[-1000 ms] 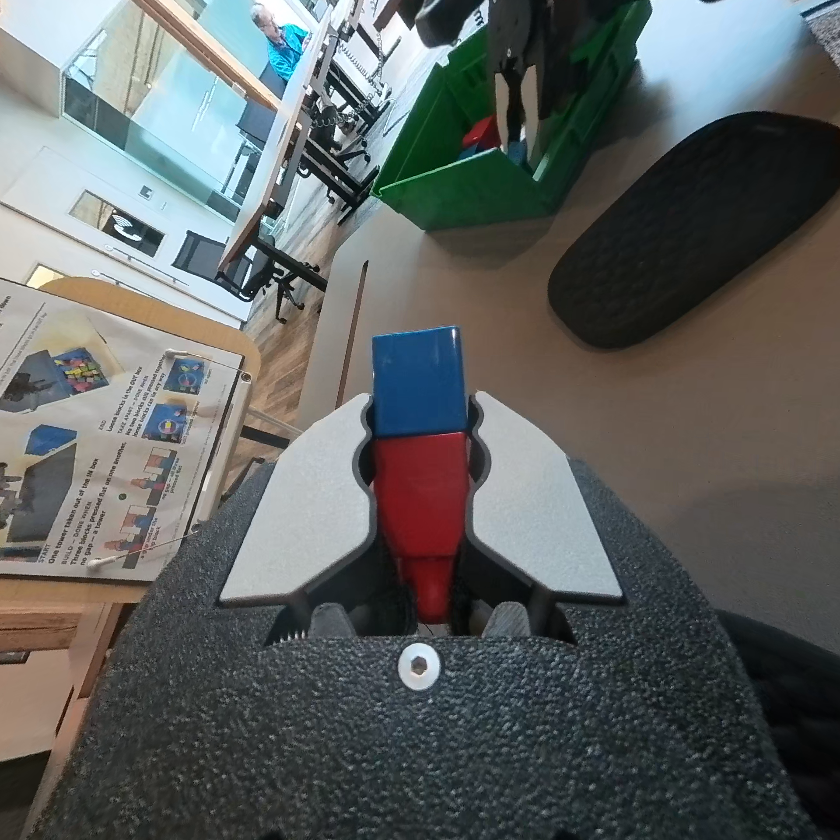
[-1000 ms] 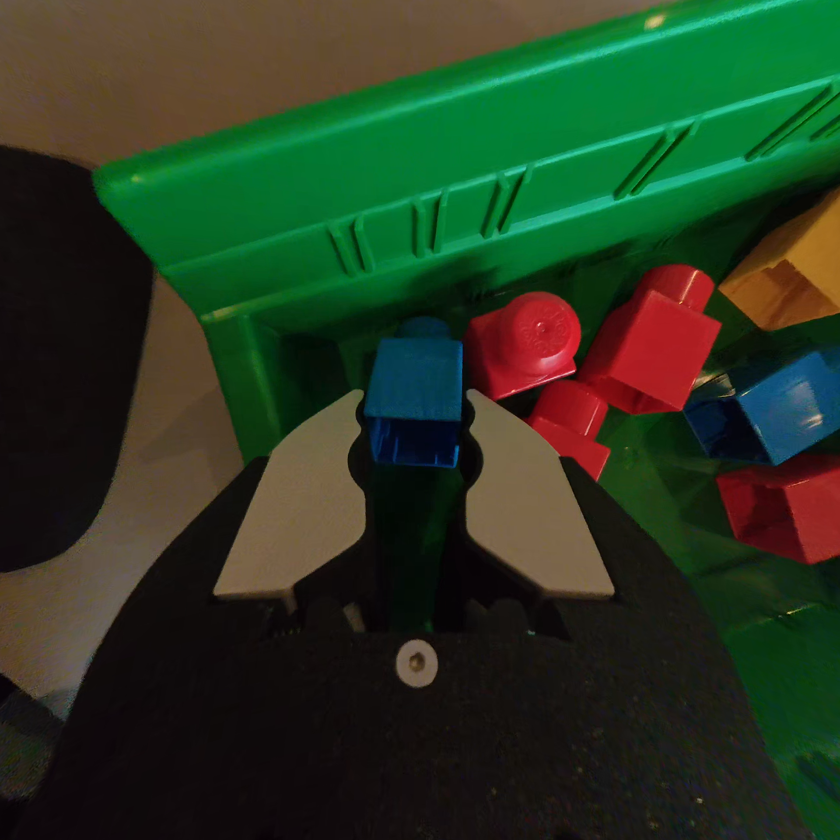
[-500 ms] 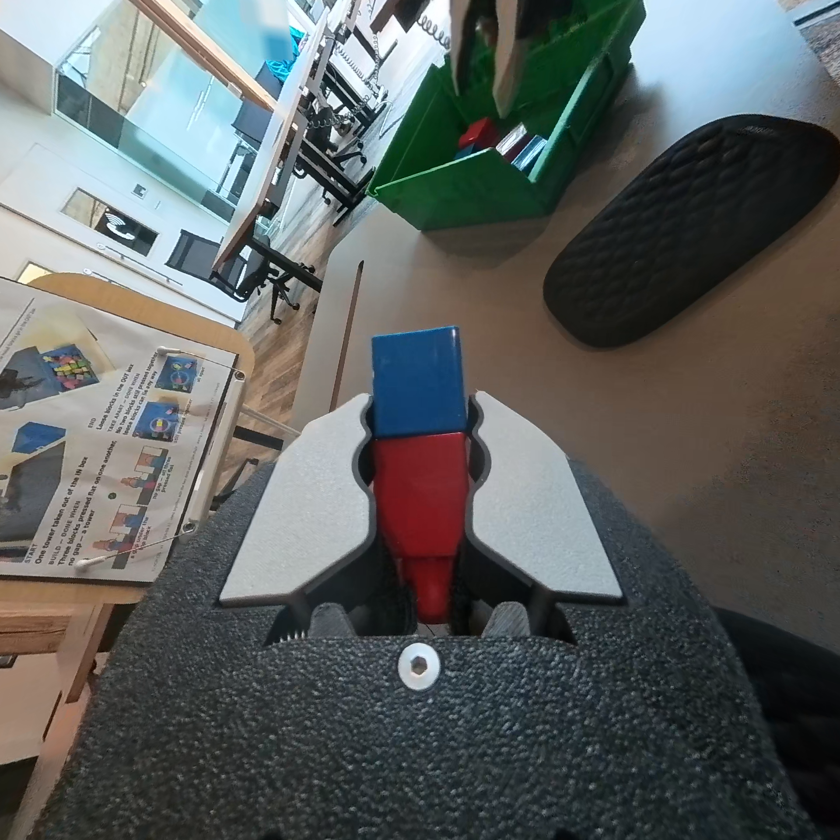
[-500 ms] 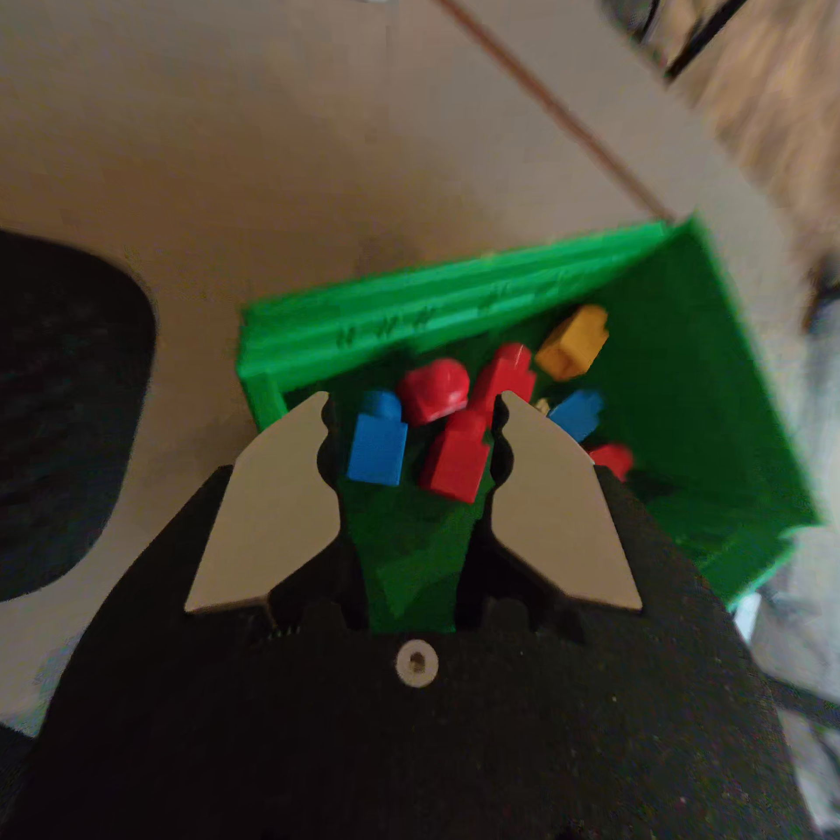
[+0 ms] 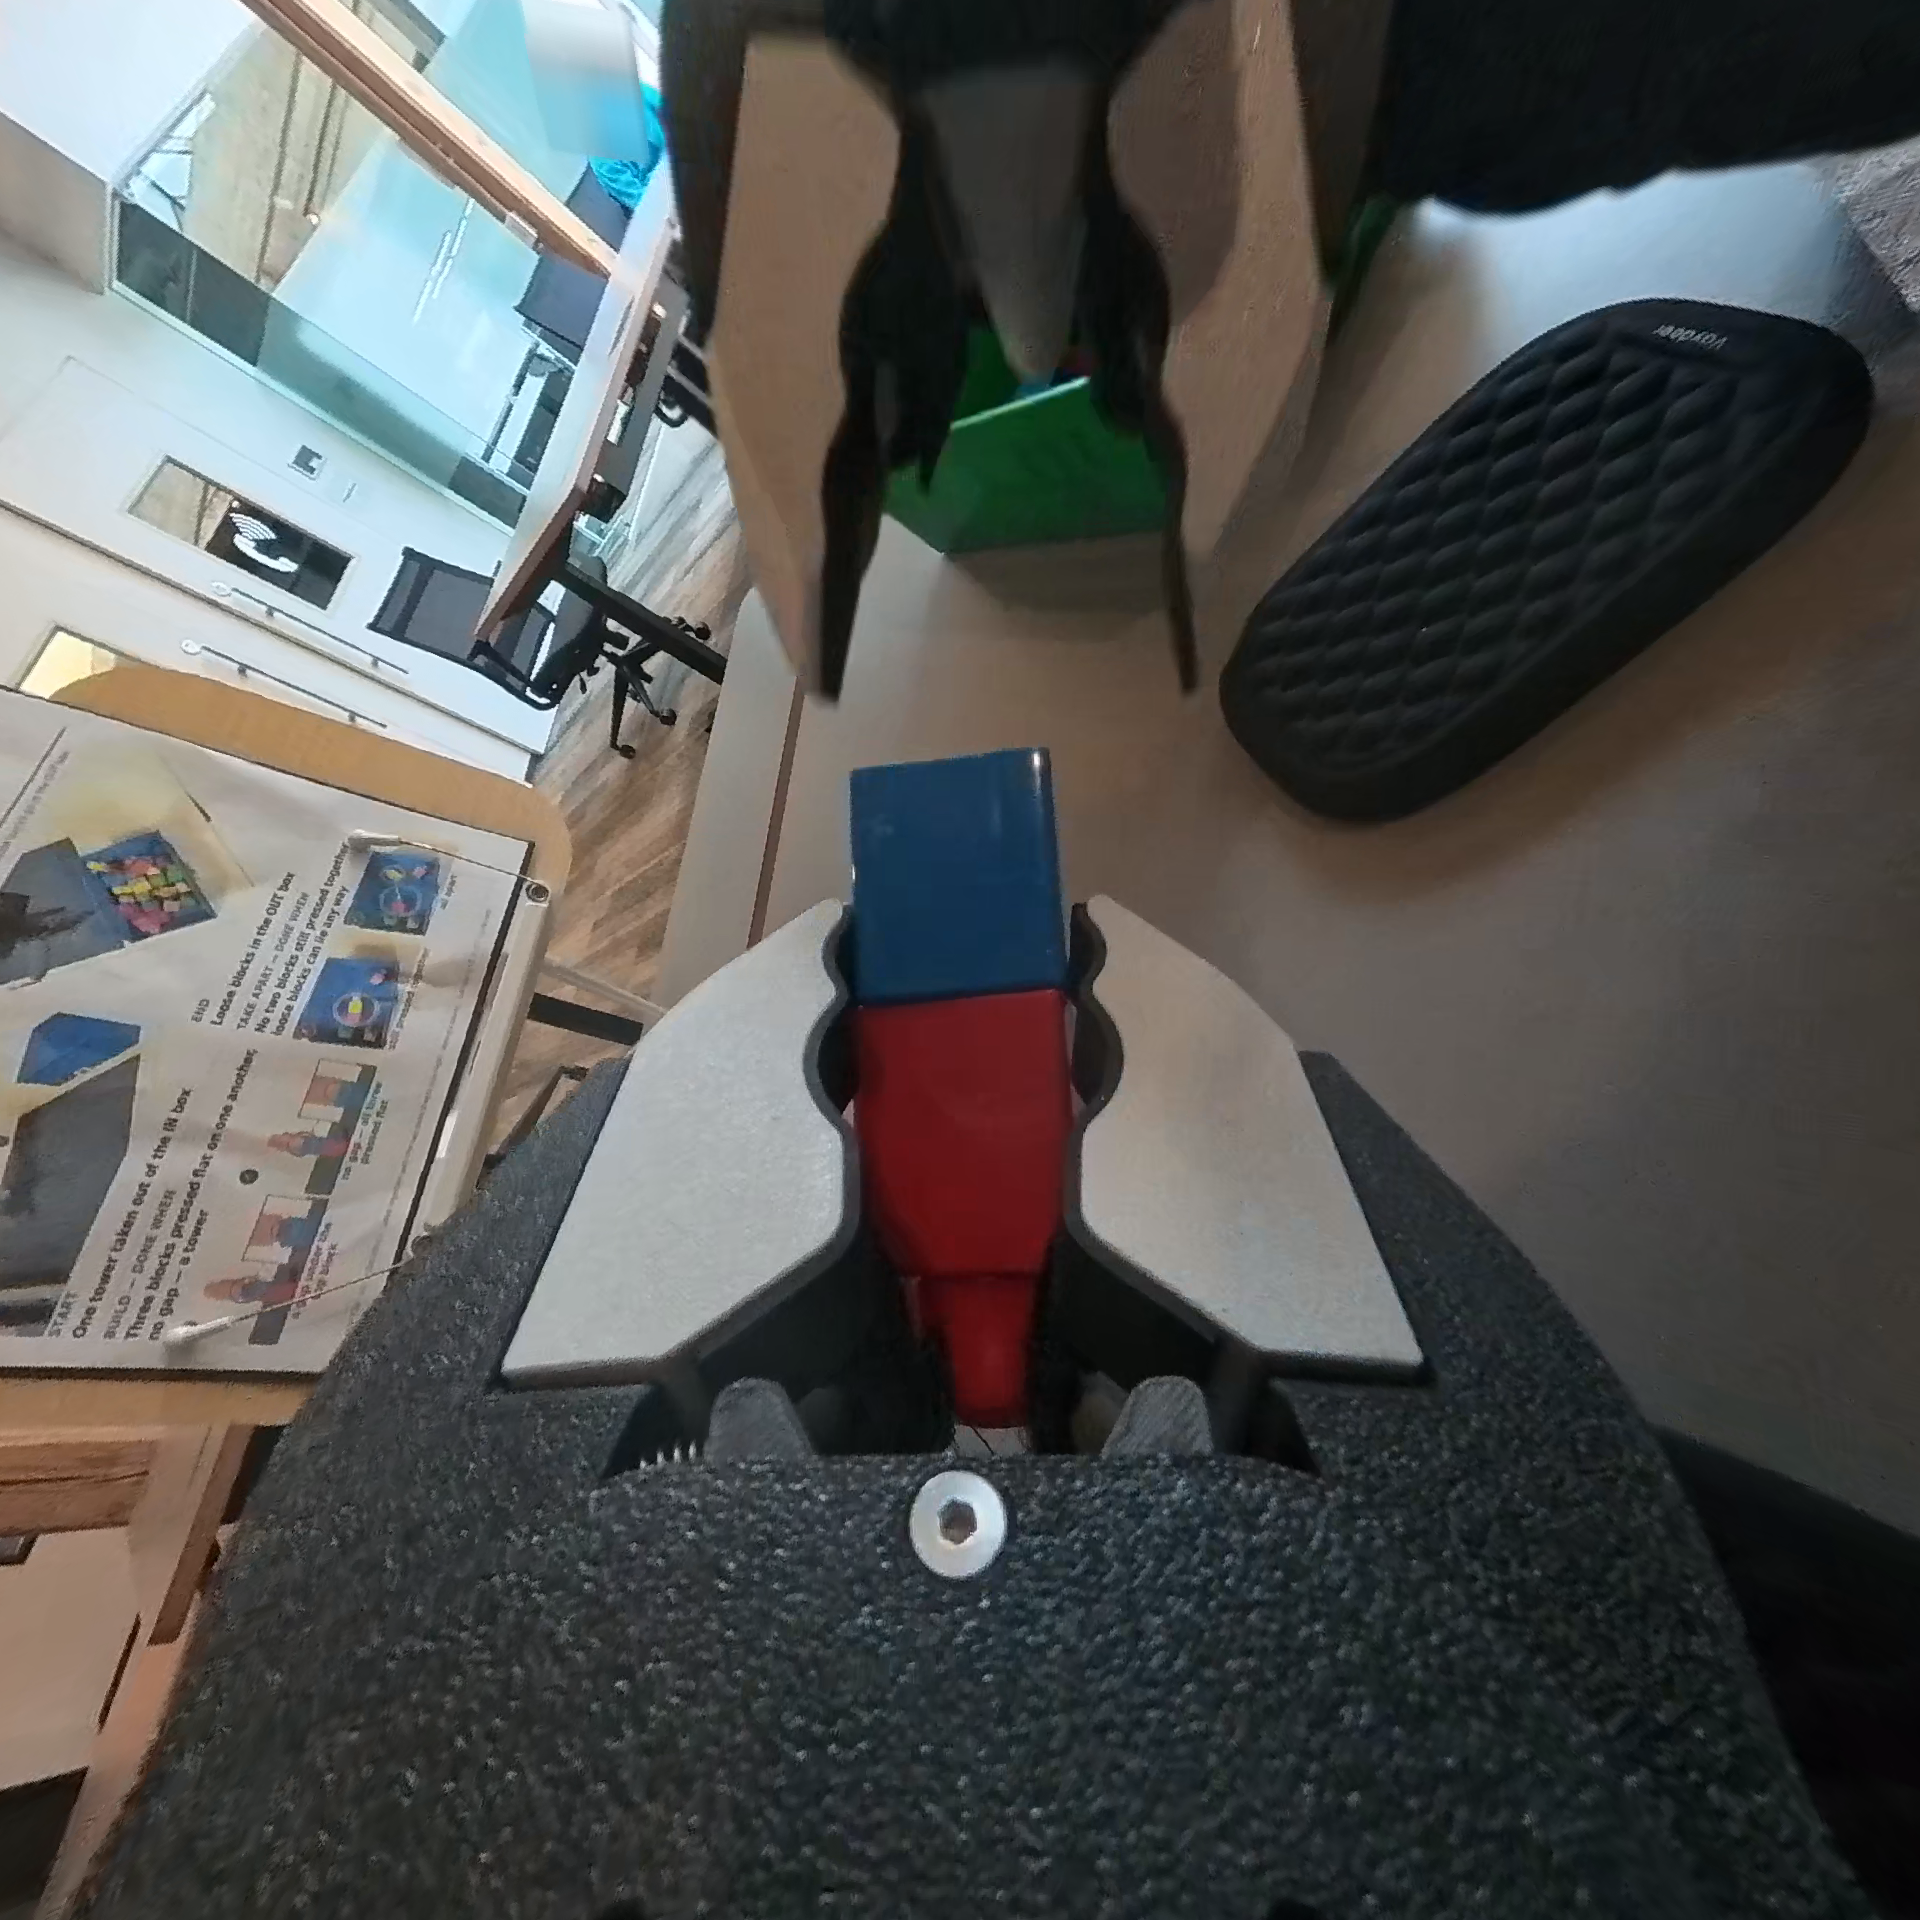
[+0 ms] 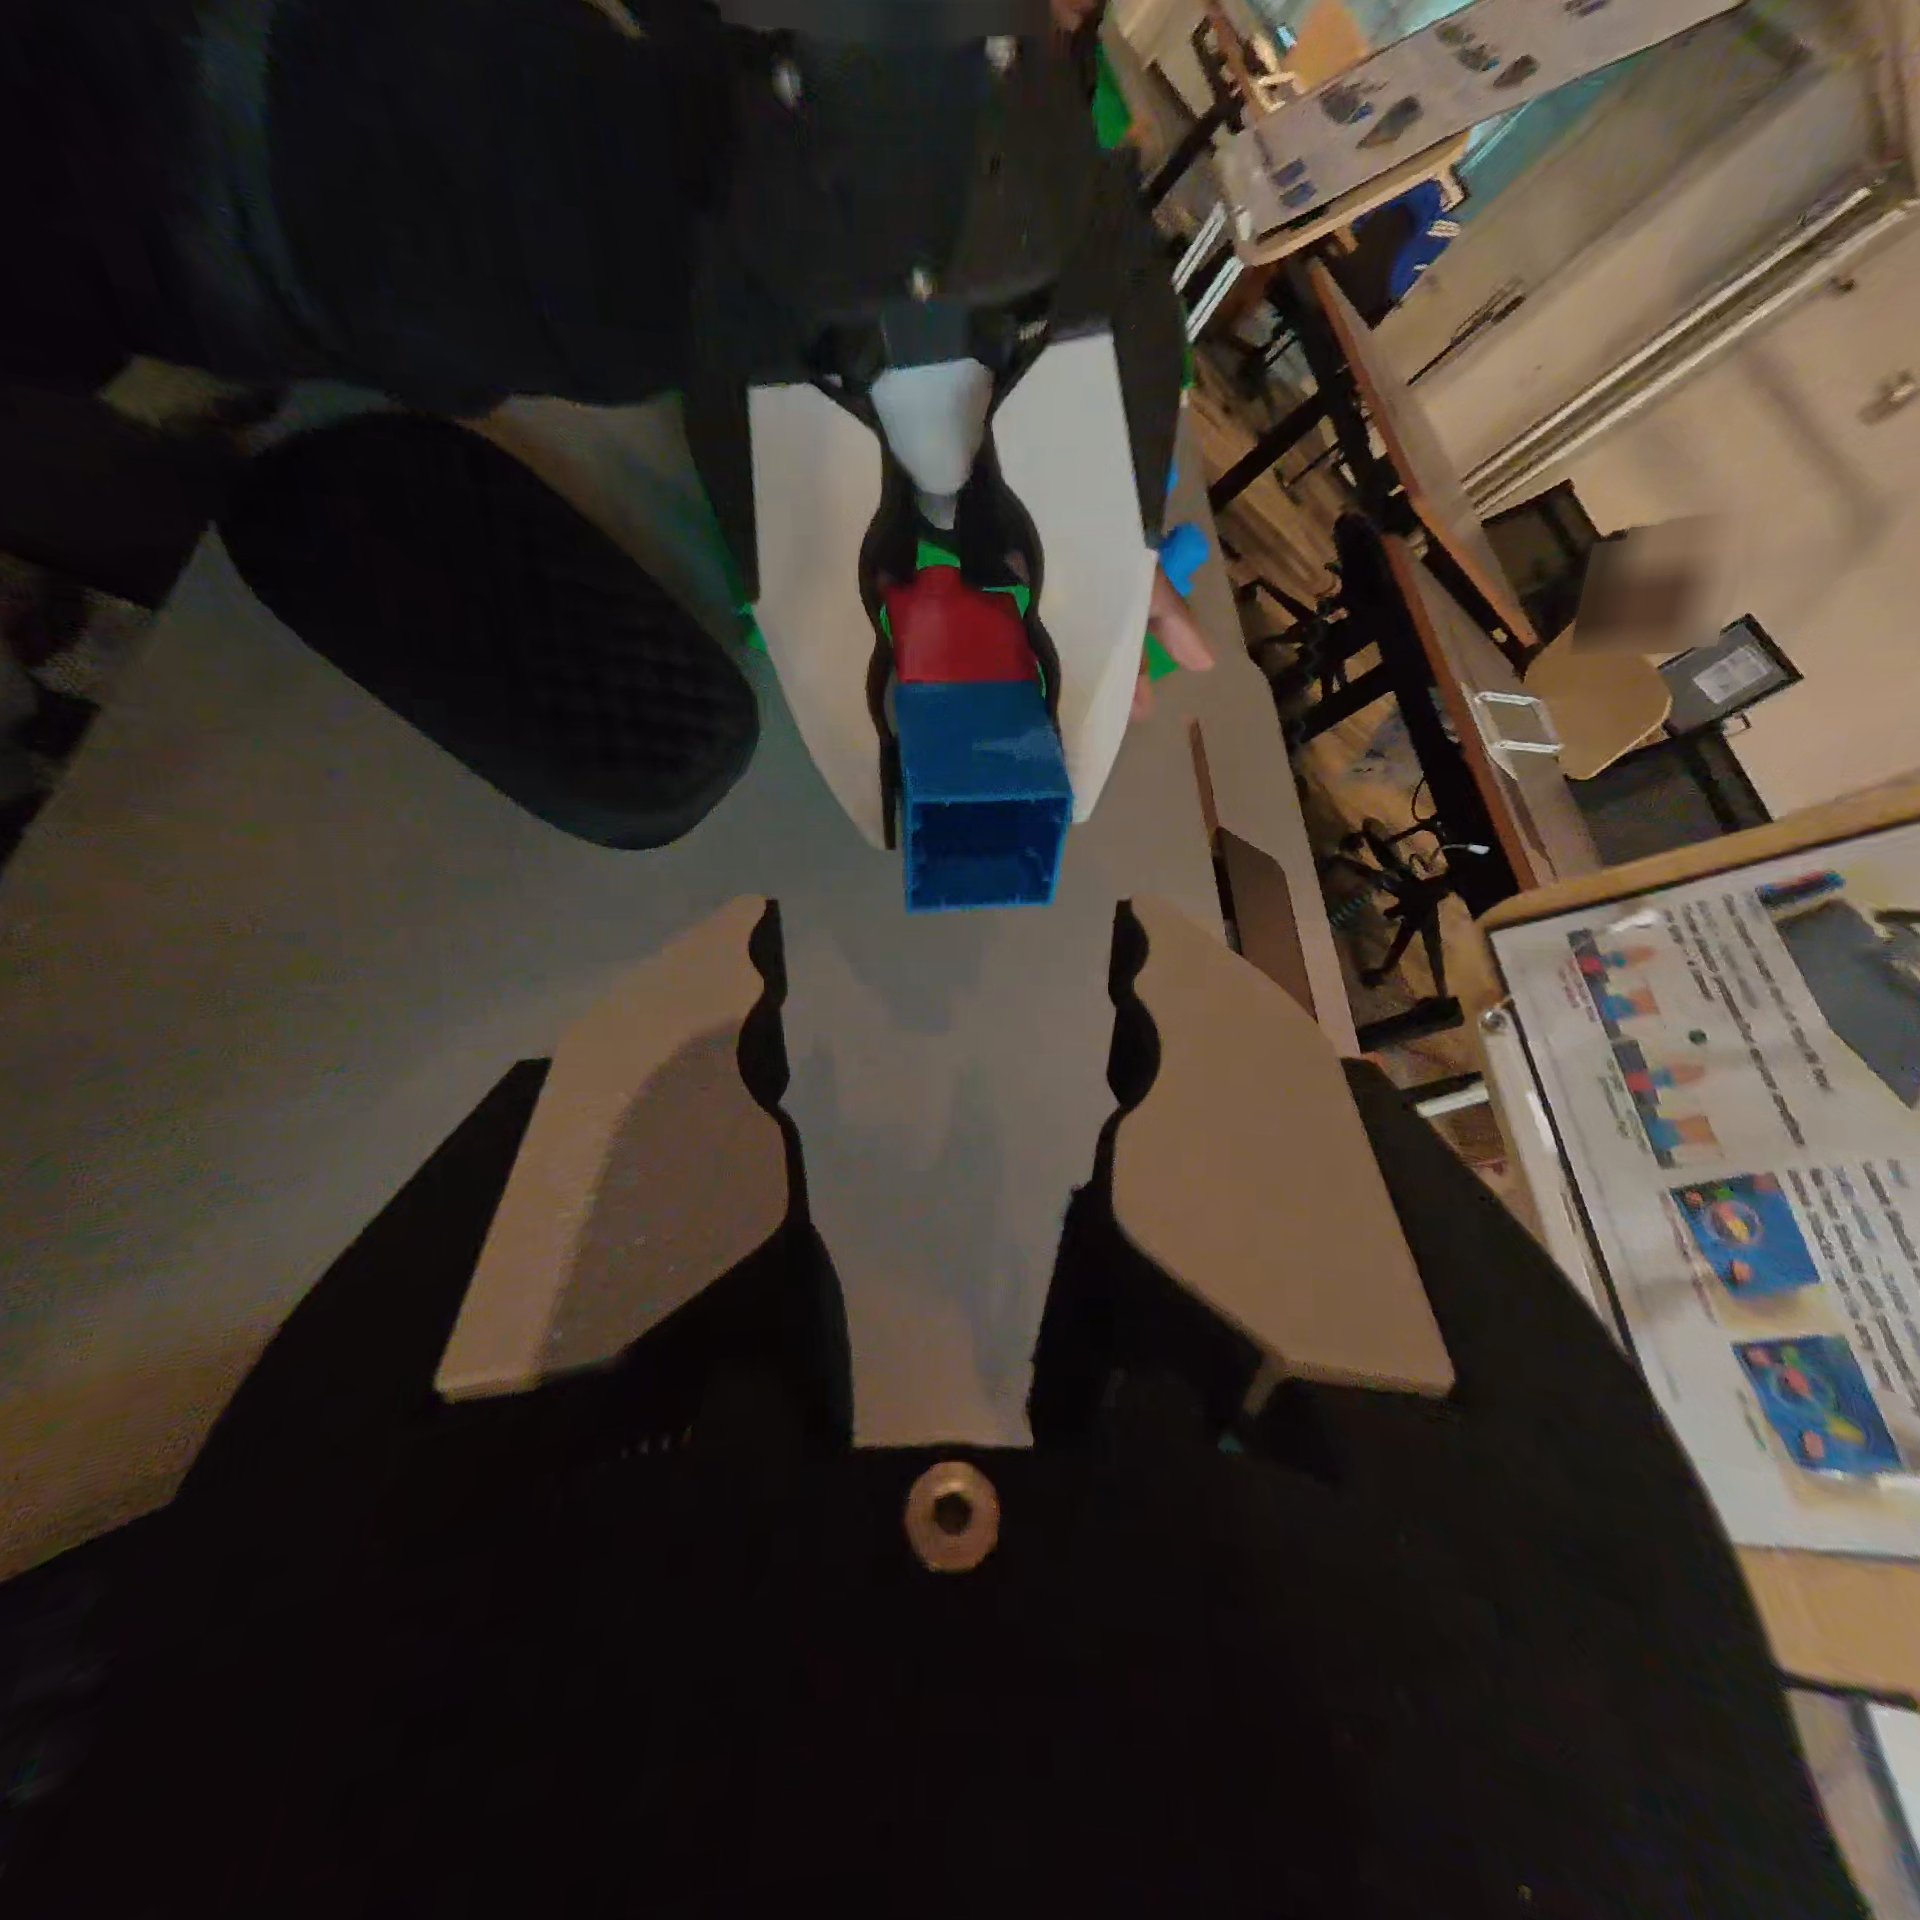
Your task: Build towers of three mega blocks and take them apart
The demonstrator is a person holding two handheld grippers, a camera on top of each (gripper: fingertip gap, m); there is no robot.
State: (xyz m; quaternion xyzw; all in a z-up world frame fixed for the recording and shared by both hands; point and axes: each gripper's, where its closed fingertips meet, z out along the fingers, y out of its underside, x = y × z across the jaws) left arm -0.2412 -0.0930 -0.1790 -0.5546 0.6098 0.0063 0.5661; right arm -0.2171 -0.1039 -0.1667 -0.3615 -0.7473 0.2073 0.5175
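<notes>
Facing blue block (image 6: 982, 821), right gripper (image 6: 945, 925) spread

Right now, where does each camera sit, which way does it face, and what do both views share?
Left wrist view: sits on the left tongs, looking along them over the table; own fingers clamp a red block joined to a blue block; right tongs face it, open.
Right wrist view: sits on the right tongs, open and empty, facing the left tongs and a person's hand.
Shared: both blocks, both tongs, black pad, instruction sheet.
</notes>
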